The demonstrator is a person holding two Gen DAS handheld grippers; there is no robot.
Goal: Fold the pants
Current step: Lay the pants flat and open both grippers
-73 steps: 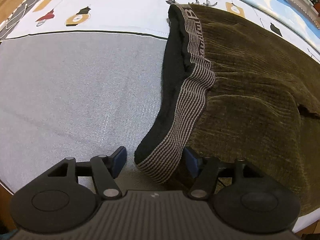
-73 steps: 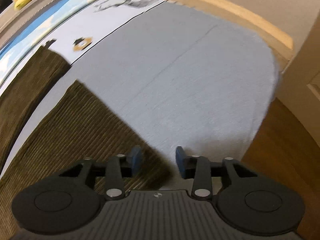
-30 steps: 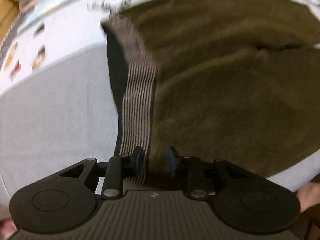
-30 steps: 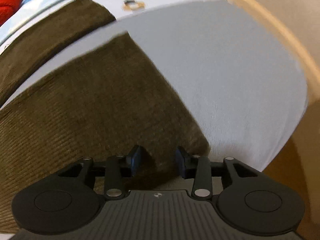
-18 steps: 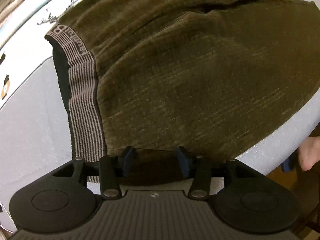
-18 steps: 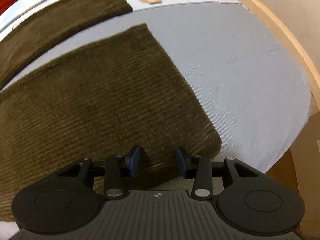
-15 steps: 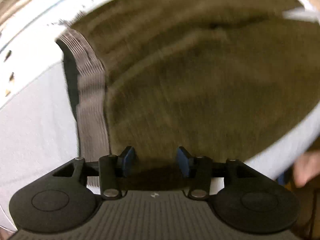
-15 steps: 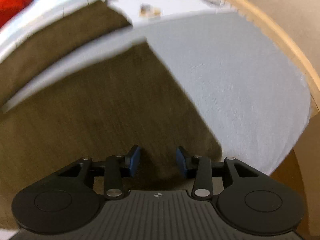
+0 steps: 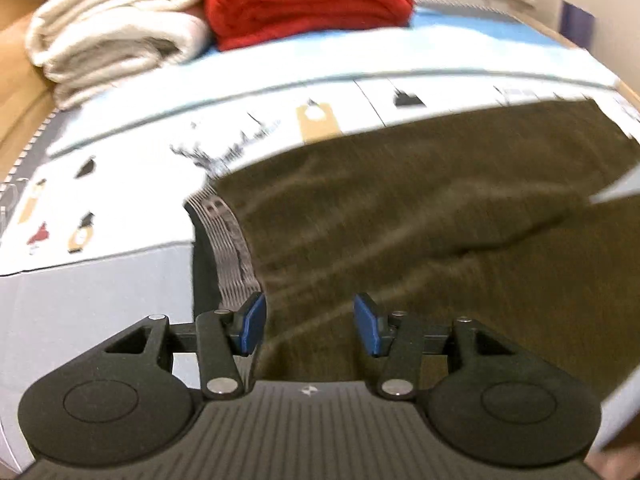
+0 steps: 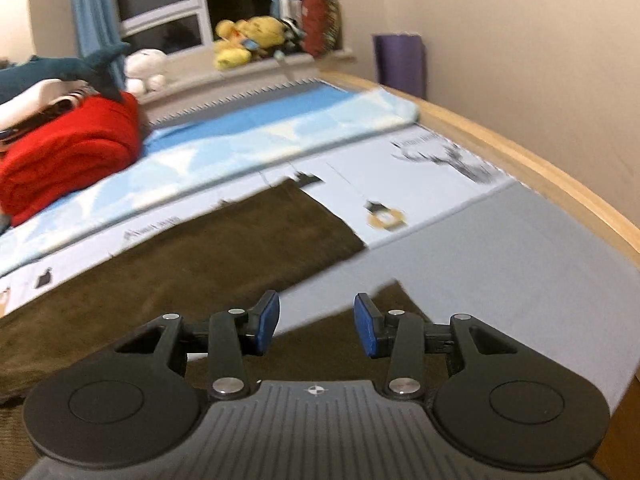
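Note:
Olive-brown corduroy pants (image 9: 420, 232) lie spread on the bed, their striped grey waistband (image 9: 232, 252) at the left in the left wrist view. My left gripper (image 9: 308, 322) is open and empty, just above the near waist corner. In the right wrist view the two pant legs (image 10: 208, 264) run leftward, with a grey gap of sheet between them. My right gripper (image 10: 316, 322) is open and empty above the near leg's cuff end (image 10: 400, 300). Both views are blurred by motion.
A folded red blanket (image 9: 308, 0) and cream blanket (image 9: 112, 28) lie at the far side of the bed. The wooden bed frame (image 10: 540, 176) runs along the right. Plush toys (image 10: 248, 40) sit on the windowsill. The grey sheet (image 10: 520, 260) lies to the right of the cuffs.
Both grippers have tilted up and pulled back from the pants' near edge, so the far side of the bed and the room show. Both stay open.

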